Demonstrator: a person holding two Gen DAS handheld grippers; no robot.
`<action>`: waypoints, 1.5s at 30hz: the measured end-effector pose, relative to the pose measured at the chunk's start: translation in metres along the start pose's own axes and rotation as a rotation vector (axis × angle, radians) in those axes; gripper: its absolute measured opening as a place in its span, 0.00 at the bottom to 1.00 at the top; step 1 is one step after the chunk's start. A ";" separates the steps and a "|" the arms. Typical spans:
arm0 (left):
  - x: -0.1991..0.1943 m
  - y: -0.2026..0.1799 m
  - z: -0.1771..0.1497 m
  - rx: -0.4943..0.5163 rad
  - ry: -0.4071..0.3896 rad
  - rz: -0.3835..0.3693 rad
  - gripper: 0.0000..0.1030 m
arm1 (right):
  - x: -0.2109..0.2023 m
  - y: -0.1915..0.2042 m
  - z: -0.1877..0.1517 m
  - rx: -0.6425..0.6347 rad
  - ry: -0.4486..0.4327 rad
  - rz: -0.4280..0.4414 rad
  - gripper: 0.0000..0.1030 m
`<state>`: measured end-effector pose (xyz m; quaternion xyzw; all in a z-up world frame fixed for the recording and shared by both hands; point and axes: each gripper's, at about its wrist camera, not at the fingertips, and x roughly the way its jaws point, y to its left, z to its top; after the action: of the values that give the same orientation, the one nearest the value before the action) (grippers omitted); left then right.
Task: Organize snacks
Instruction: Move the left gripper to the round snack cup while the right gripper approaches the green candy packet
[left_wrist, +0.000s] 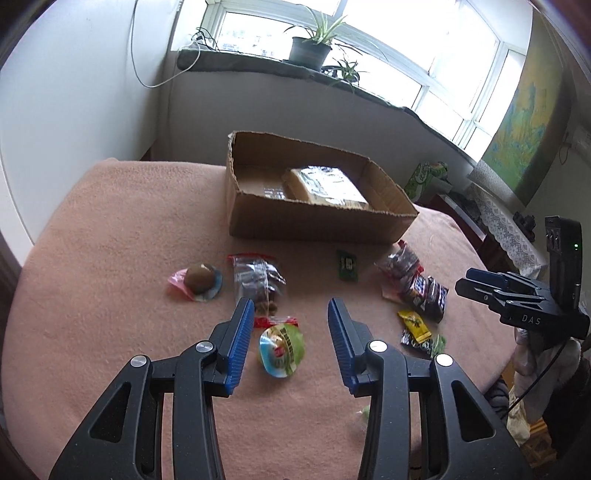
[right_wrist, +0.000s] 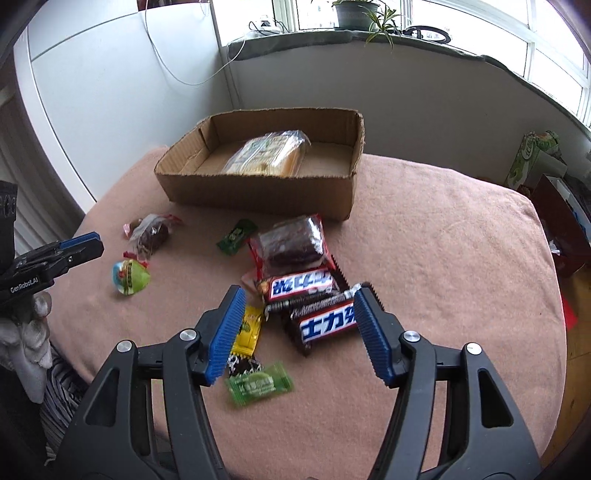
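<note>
Snacks lie scattered over the desk (right_wrist: 424, 221), which is covered by a pinkish-brown cloth. One cellophane-wrapped yellow pack (right_wrist: 267, 153) sits inside the open cardboard box (right_wrist: 258, 194) at the far side of the desk; all other items are outside it, on the cloth.

Left claw (left_wrist: 291, 306): spread wide, holding nothing. It hangs above a round green-and-white wrapped sweet (left_wrist: 282, 350), which lies on the cloth between the two blue pads (left_wrist: 240, 339) without touching either. Beyond the left pad is a clear bag of dark pieces (left_wrist: 256, 278), and to its left a brown round snack on pink-and-blue wrapping (left_wrist: 199, 280). A small green packet (left_wrist: 347, 266) lies alone, near the front wall of the box.

Right claw (right_wrist: 299, 291): spread wide, gripping nothing. Between its pads lies a dark chocolate bar with a blue-and-white label (right_wrist: 325, 323). A second bar of the same kind (right_wrist: 299, 286) lies just behind it, and a dark brown cake in clear wrap with red edging (right_wrist: 291, 243) lies behind that; the three overlap in a loose pile. Beside the left pad are a yellow sachet (right_wrist: 249, 328), a dark crinkled wrapper (right_wrist: 243, 363) and a light green candy (right_wrist: 260, 384), the last one blurred.

In the left view the right claw appears at the right edge, above the same pile.
</note>
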<state>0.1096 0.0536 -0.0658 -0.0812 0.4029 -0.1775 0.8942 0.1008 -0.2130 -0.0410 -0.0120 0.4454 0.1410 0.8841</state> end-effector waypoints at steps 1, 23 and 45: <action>0.003 -0.001 -0.004 0.007 0.007 0.011 0.40 | 0.000 0.004 -0.006 -0.009 0.006 -0.004 0.62; 0.050 -0.022 -0.027 0.109 0.112 0.147 0.46 | 0.028 0.028 -0.046 -0.092 0.087 -0.055 0.62; 0.052 -0.020 -0.029 0.098 0.111 0.118 0.35 | 0.033 0.035 -0.053 -0.112 0.086 -0.041 0.51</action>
<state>0.1146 0.0150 -0.1155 -0.0037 0.4468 -0.1481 0.8823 0.0688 -0.1796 -0.0954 -0.0766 0.4741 0.1471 0.8647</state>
